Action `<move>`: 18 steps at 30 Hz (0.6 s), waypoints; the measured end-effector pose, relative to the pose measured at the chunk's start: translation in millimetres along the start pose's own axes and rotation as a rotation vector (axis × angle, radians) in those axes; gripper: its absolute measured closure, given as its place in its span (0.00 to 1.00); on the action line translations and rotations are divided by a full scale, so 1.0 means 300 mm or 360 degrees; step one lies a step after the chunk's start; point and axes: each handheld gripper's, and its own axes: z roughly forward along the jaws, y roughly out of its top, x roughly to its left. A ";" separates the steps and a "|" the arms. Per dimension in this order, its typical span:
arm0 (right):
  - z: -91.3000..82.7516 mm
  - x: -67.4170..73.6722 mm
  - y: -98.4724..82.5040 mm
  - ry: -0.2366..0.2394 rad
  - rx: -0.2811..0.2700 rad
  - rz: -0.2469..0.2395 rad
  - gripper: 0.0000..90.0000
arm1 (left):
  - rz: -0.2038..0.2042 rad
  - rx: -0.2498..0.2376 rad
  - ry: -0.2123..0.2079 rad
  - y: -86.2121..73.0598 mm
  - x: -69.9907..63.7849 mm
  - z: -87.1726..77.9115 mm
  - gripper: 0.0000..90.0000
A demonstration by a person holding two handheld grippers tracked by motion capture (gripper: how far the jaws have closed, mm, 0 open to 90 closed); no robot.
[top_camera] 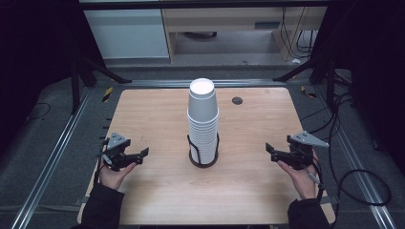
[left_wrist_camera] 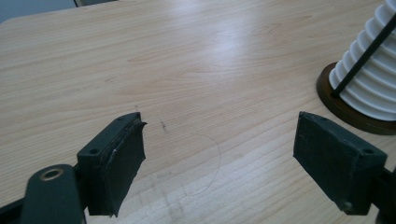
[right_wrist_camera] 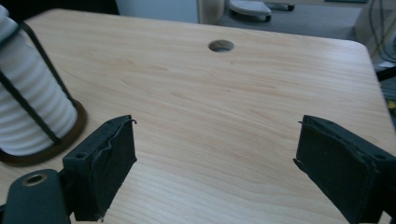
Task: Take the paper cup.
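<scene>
A tall stack of white paper cups (top_camera: pixel 203 119) stands upside down in a dark round holder (top_camera: pixel 203 160) with thin black upright rods, at the middle of the wooden table (top_camera: pixel 157 191). My left gripper (top_camera: pixel 141 156) hovers to the left of the stack, open, with only bare tabletop between its black pads (left_wrist_camera: pixel 119 161). The cups (left_wrist_camera: pixel 371 79) and holder base (left_wrist_camera: pixel 343 105) sit at the right edge of the left gripper view. On the stack's right, my right gripper (top_camera: pixel 270 151) points toward it, open and empty; the cups (right_wrist_camera: pixel 30 100) appear at the left of its view.
A round cable hole (top_camera: pixel 237 100) lies in the table's far right part, also seen in the right gripper view as the hole (right_wrist_camera: pixel 221 45). Black frame legs and cables stand on the grey floor around the table. A white cabinet (top_camera: pixel 126 33) stands behind.
</scene>
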 end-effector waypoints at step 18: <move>-0.072 0.150 0.167 0.0289 -0.0178 -0.0144 0.12 | 0.0078 0.0059 -0.0043 -0.003 -0.049 0.021 0.15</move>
